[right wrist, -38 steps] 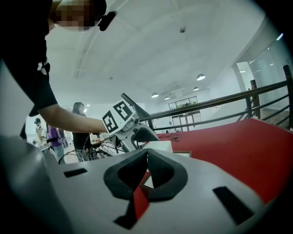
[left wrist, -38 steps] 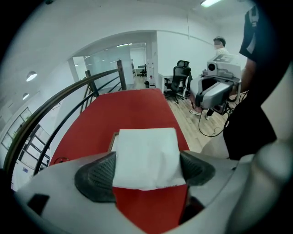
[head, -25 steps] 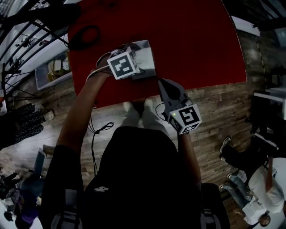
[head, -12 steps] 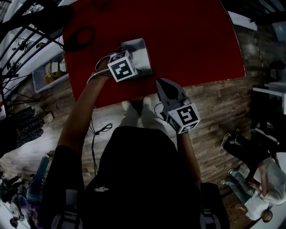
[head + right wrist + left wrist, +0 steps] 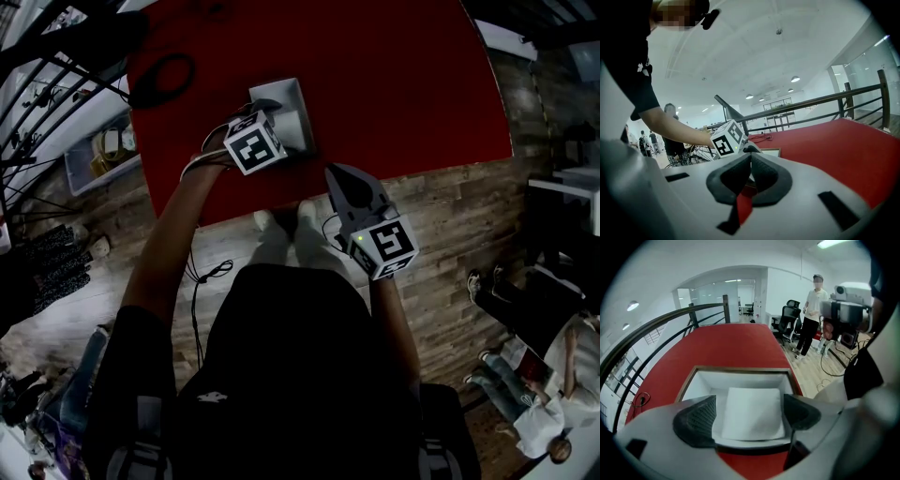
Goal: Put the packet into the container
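Note:
A flat white packet (image 5: 752, 412) lies on the floor of the white, wood-rimmed container (image 5: 740, 373), which sits on the red table. In the head view the container (image 5: 281, 94) is near the table's front left part. My left gripper (image 5: 749, 412) hangs just above the container's near wall, jaws wide apart, nothing between them; the packet shows through the gap. In the head view the left gripper (image 5: 261, 111) covers the container's near side. My right gripper (image 5: 750, 165) is shut and empty, held at the table's front edge (image 5: 343, 180).
The red table (image 5: 394, 84) stretches far and right of the container. A black cable loop (image 5: 161, 73) lies on its far left part. A railing runs along the left, with a bin (image 5: 98, 155) on the floor below it. People stand on the wooden floor to the right.
The left gripper has drawn back a little toward me from over the container, so more of the container shows beyond it. The right gripper has stayed put.

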Available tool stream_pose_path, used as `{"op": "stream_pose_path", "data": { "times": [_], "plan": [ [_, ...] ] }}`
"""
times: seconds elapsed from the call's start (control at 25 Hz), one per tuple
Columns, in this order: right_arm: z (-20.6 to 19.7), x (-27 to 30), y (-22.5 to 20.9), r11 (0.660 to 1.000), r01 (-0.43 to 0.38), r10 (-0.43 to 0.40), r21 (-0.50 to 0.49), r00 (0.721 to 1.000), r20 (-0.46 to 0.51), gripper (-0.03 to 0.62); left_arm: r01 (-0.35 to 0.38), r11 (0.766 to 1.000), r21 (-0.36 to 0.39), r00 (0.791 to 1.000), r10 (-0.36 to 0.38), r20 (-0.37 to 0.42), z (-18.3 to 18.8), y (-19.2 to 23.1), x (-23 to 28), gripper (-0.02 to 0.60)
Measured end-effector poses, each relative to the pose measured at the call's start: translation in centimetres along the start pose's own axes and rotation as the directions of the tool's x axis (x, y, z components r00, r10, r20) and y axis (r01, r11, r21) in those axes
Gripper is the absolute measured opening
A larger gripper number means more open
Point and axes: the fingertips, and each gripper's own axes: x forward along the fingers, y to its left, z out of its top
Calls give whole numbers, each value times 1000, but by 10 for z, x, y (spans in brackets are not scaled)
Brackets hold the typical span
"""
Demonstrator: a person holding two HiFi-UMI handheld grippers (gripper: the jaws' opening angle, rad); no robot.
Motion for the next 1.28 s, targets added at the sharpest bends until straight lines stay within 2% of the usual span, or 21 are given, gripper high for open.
{"op": "stream_pose_path", "data": {
  "times": [0.2,0.36,0.44,0.52,0.64,0.76,0.8,0.92,1.08,1.16,1.24,1.28],
  "plan": [
    [1,4,1,1000,-4,4,-1,1000,4,20,2,999,-38,999,0,46,3,7,-9,442],
    [5,7,3,1000,-11,12,-8,1000,9,20,13,994,-111,995,-2,101,10,6,-29,440],
    [8,7,4,1000,-13,13,-14,1000,12,20,12,989,-149,988,10,151,16,4,-45,440],
    [15,6,6,1000,-16,17,-21,1000,21,20,40,977,-207,973,9,229,23,-1,-64,440],
    [28,8,9,999,-28,29,-36,999,43,20,93,950,-297,936,18,352,36,-11,-96,435],
    [40,11,10,998,-38,41,-51,997,59,20,73,941,-329,908,74,412,40,-17,-123,402],
    [44,11,12,998,-42,45,-57,997,63,20,61,940,-337,898,95,429,41,-19,-132,375],
    [54,11,17,995,-57,63,-80,995,76,20,24,937,-348,860,158,485,44,-25,-161,241],
    [63,7,26,992,-74,83,-98,992,90,21,-39,931,-364,810,243,534,47,-36,-191,150],
    [69,5,31,990,-89,100,-109,990,101,20,-74,923,-378,777,291,558,48,-40,-205,111],
    [75,5,35,986,-107,121,-126,986,111,20,-98,912,-399,730,338,594,51,-43,-221,48],
    [77,5,38,985,-114,129,-132,985,112,21,-96,907,-411,706,353,614,52,-45,-228,36]
  ]
}}
